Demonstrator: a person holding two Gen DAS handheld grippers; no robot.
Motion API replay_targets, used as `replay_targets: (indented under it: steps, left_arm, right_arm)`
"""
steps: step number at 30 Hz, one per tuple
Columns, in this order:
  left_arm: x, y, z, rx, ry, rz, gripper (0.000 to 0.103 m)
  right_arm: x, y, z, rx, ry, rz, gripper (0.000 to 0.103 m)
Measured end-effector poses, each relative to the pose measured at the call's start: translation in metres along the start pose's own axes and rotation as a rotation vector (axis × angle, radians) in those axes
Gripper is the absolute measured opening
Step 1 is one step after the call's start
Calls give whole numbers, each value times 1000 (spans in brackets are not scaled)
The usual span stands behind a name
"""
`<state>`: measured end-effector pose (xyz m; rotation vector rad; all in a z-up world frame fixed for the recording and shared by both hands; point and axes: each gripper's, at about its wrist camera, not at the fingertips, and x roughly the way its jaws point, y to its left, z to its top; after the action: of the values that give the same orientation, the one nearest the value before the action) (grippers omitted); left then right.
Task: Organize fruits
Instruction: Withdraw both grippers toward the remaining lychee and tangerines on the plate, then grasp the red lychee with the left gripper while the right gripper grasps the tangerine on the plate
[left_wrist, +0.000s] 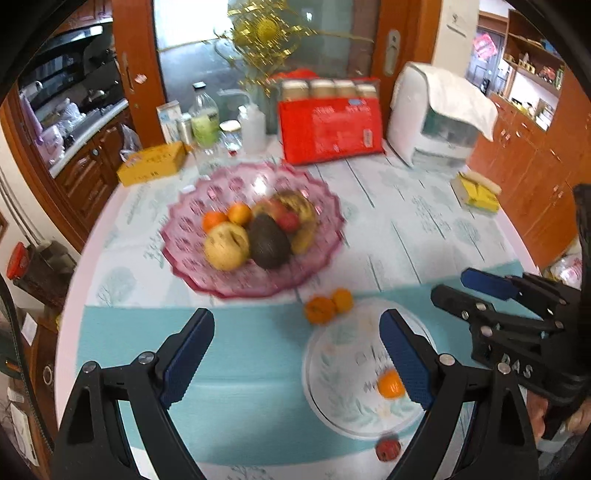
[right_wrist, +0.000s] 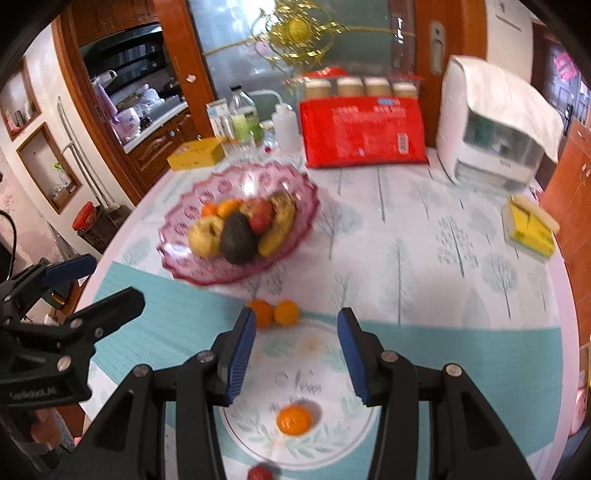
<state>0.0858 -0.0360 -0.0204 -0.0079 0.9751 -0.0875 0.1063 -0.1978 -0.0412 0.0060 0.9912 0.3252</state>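
Orange mandarin (right_wrist: 294, 420) at the plate's (right_wrist: 332, 450) 6 o'clock looks light, soft-skinned; both wide-open, empty grippers (left_wrist: 295, 354) (right_wrist: 295, 350) should pinch its middle gently.

I see a scalloped pink glass bowl (right_wrist: 236, 225) heaped with a yellow apple (right_wrist: 205, 236), dark avocado (right_wrist: 238, 238), bananas and oranges; one small orange (right_wrist: 294, 420) lies on the white leaf-patterned plate (right_wrist: 332, 439), two more oranges (right_wrist: 273, 313) touch beside its far rim

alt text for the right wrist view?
Open right gripper hovers over a white plate holding one orange. Beyond it, two oranges lie on the table, and a pink bowl holds mixed fruit.
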Motion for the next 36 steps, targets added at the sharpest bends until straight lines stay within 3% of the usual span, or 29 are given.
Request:
replay_targets:
  steps: [10,21,27,29,36]
  left_arm:
    - [48,-37,-88,77,181,-98,90]
    - [70,-70,-136,155,293,-216,90]
    - [88,-82,-154,164,387,-288,66]
    - [94,-83,-158,154,413,-305,53]
    - [100,-80,-162,111,418,-350,37]
  right_arm:
    - [27,-24,-62,42,89,-54,46]
    - [41,-33,-100,86,139,-56,46]
    - [43,-36,-106,108,143,-53,46]
    - [43,-35,-107,109,142,-49,46]
    - [48,-30,-110,103,153,-39,46]
